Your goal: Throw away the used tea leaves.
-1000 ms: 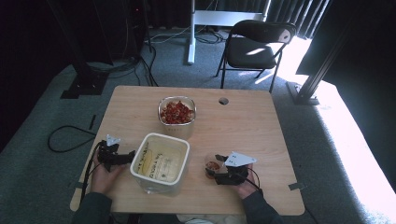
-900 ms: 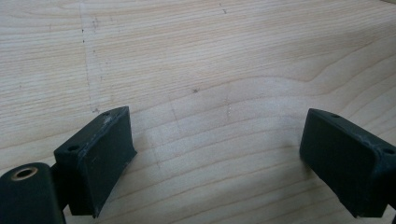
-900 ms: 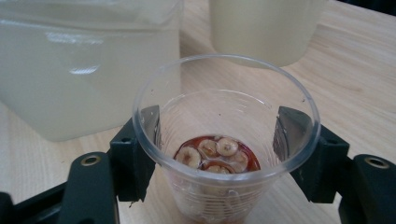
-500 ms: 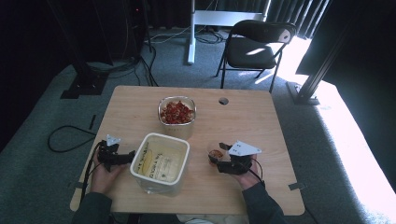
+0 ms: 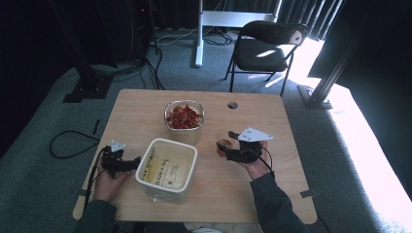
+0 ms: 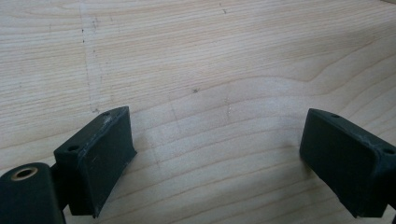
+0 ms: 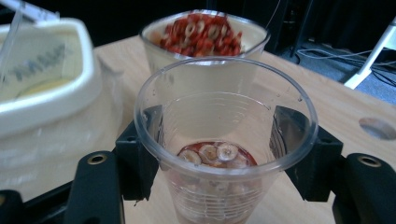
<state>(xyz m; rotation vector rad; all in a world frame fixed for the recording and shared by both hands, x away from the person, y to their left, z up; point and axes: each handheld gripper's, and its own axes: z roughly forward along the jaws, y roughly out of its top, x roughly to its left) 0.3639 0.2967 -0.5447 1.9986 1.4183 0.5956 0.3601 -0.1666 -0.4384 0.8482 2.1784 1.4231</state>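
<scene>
Two tongs on the worktop (image 5: 252,194) from above: your right tongs (image 5: 232,151) grip a clear cup (image 5: 223,147) right of the white tub (image 5: 167,167), with the glass bowl of red rings (image 5: 183,119) beyond and leftward. Left tongs (image 5: 131,162) sit beside the tub's left wall. Left gripper view: jaws spread wide over bare wood, empty. Right gripper view: jaws clamp the cup (image 7: 226,154) upright, few rings inside; the bowl (image 7: 205,35) lies dead ahead, so your right hand is likely nearer.

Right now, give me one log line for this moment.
right gripper: shut on cup | cup: few red rings inside | left gripper: open over table | tub: untouched
</scene>
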